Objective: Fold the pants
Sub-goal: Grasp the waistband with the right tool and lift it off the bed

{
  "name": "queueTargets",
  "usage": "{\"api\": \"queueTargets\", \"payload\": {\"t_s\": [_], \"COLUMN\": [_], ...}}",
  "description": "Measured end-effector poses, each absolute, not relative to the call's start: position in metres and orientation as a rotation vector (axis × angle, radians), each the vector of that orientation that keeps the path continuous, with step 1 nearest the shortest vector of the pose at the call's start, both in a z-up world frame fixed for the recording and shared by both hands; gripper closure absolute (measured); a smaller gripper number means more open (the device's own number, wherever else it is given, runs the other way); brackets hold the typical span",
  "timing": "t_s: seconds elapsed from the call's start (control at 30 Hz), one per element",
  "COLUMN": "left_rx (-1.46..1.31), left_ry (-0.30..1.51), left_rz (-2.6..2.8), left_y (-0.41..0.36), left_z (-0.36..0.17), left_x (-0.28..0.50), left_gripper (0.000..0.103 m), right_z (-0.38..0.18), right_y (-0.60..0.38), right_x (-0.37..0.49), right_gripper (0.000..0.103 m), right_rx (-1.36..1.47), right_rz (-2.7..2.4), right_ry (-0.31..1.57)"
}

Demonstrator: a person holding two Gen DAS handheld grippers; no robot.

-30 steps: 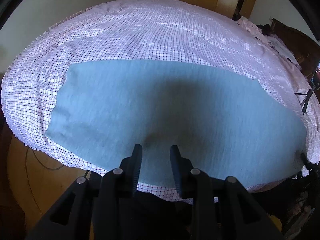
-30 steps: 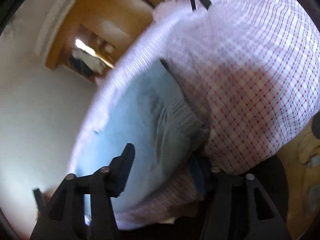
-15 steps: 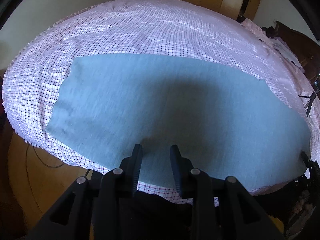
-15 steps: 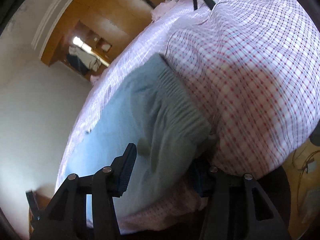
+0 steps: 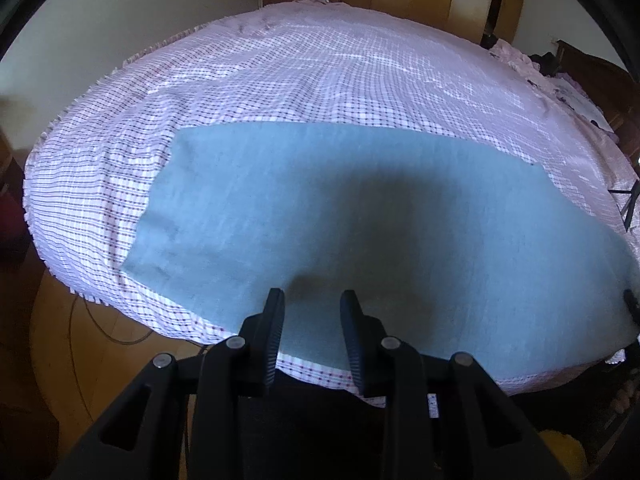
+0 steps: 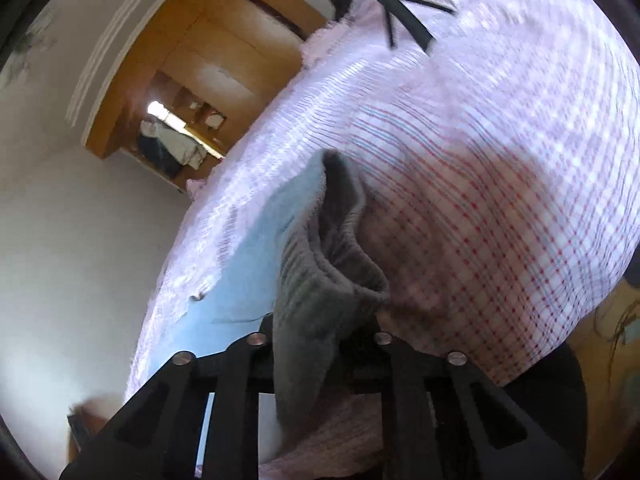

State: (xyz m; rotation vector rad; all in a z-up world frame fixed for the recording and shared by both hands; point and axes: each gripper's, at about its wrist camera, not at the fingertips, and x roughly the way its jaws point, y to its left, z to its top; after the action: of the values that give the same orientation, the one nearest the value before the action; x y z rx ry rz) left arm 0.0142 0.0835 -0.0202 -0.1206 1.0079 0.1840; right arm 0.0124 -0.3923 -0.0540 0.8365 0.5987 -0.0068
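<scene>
- The pants (image 5: 360, 216) lie flat on the bed (image 5: 320, 80), spread over the checked sheet near its front edge; the leg end is at the left side and the waist goes off to the right side of the left wrist view.
- The left gripper (image 5: 312, 312) hovers just over the near edge of the cloth; its fingers (image 5: 274, 320) are spread with a clear gap, and they hold nothing.
- Compared with one second ago, the left view has pulled back a little; more of the bed and the far wall is seen, but the pants themselves have not moved there.
- The bigger change is on the right side; half a second ago the fingers of the right gripper (image 6: 320, 328) stood spread on both sides of the ribbed waistband (image 6: 332, 264), and now they are pressed together on it, pinching a thick bunch of grey cloth that rises between them.
- The waistband has also lifted from the sheet and folds over itself, and the right view is blurred, so I judge the lift has begun.
- For the task this means the waist end is secured, while the left fingers have not yet taken any cloth; probably the left side must also grasp before the fold can go evenly.
- One risk: with only one corner held, the cloth may drag and wrinkle.
</scene>
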Motion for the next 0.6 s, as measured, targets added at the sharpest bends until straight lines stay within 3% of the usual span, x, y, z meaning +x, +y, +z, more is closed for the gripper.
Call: {"api": "queueTargets", "payload": {"t_s": [0.6], "left_rx": [-0.170], "left_ry": [0.976], "left_rz": [0.174], "left_y": [0.099], "left_z": [-0.006], "left_x": [0.004], "left_gripper": [0.073], "right_z": [0.019], "right_y": [-0.340], "right_x": [0.020], "right_gripper": [0.094], "right_rx": [0.524], "right_rz": [0.095], "right_ry": [0.569]}}
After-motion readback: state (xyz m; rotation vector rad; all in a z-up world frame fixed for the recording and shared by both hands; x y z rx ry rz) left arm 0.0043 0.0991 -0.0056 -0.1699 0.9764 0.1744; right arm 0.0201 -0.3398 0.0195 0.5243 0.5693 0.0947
